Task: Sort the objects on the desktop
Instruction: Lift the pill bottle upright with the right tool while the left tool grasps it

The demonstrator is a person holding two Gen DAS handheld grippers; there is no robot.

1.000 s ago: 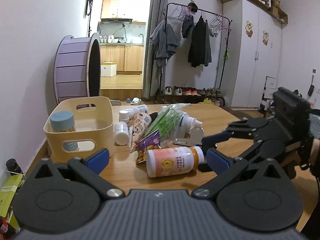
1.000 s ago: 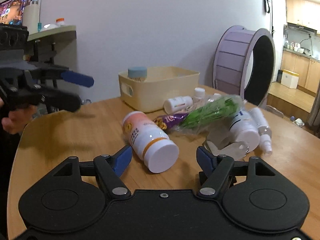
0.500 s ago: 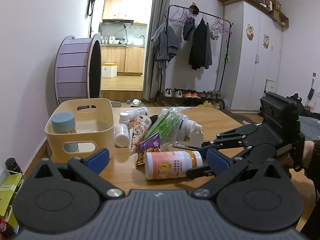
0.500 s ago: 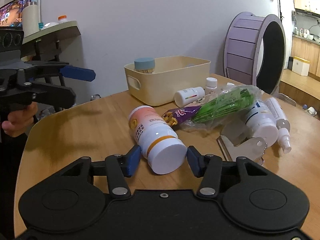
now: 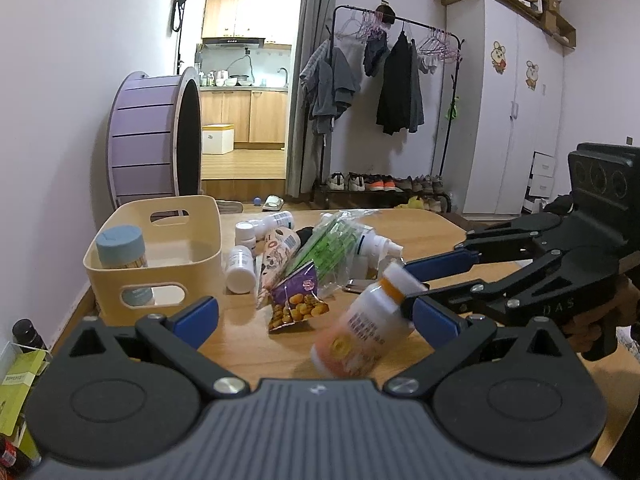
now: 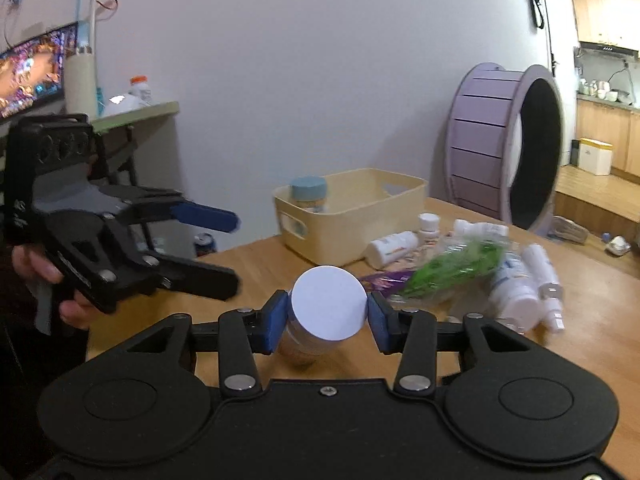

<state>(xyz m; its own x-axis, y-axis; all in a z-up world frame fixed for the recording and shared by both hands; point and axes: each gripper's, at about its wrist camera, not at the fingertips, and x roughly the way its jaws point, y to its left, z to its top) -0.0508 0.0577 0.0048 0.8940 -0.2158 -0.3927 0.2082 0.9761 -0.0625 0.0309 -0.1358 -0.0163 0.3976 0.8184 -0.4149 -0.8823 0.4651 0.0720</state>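
1. Desktop objects lie jumbled on a wooden table [image 5: 256, 344], with a cream basket [image 5: 160, 276] at its left edge holding a blue-capped jar [image 5: 120, 248].
2. Right gripper [image 6: 328, 312], jaws closing, pinches the white-capped pink bottle [image 5: 368, 320] at its cap end; the bottle hangs tilted, base toward the table, blurred in the left wrist view.
3. Left gripper [image 5: 316, 316], held by a hand [image 6: 44, 276], hovers just beside the bottle, jaws spread wide and nothing between them.
4. Green packet [image 5: 336, 244], purple snack bag [image 5: 298, 300], a spray bottle [image 5: 376, 244] and small white bottles [image 5: 240, 268] crowd the table's middle, just beside the basket.
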